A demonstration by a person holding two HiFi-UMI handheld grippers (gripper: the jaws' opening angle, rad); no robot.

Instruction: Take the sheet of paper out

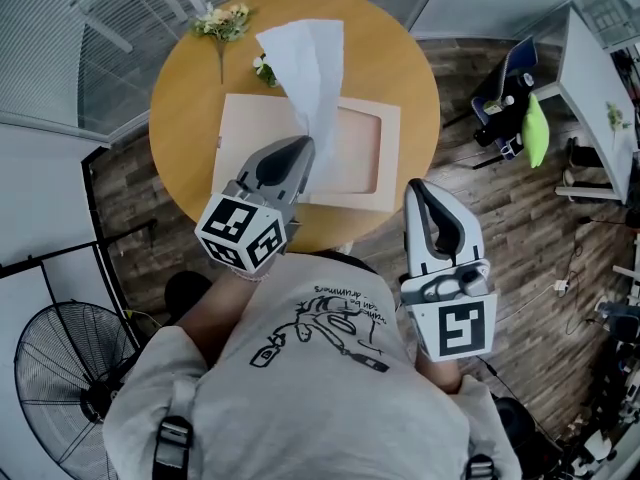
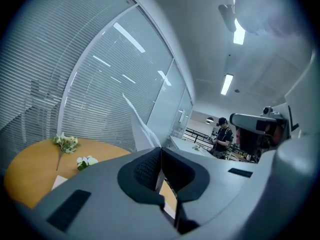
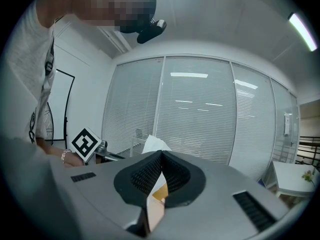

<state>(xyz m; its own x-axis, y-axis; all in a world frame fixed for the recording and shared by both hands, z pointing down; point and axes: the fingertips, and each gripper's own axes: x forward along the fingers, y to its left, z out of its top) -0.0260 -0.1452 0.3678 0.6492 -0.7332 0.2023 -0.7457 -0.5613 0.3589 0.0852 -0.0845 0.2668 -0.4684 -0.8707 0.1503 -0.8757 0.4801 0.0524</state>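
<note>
Two grippers show low in the head view, above the person's grey shirt (image 1: pixel 320 368). The right gripper (image 1: pixel 418 190), at lower right, has its jaws pressed together with nothing between them and hangs off the table's edge. The left gripper (image 1: pixel 300 150), centre-left, is clenched on the lower end of the sheet of paper (image 1: pixel 305 63). The white sheet runs up the frame from the jaws, over a flat beige case (image 1: pixel 360 158) lying on the round wooden table (image 1: pixel 185 103). Past the sheet, at the table's upper edge, lie a flower sprig (image 1: pixel 222 23) and a smaller bloom (image 1: pixel 263 68).
</note>
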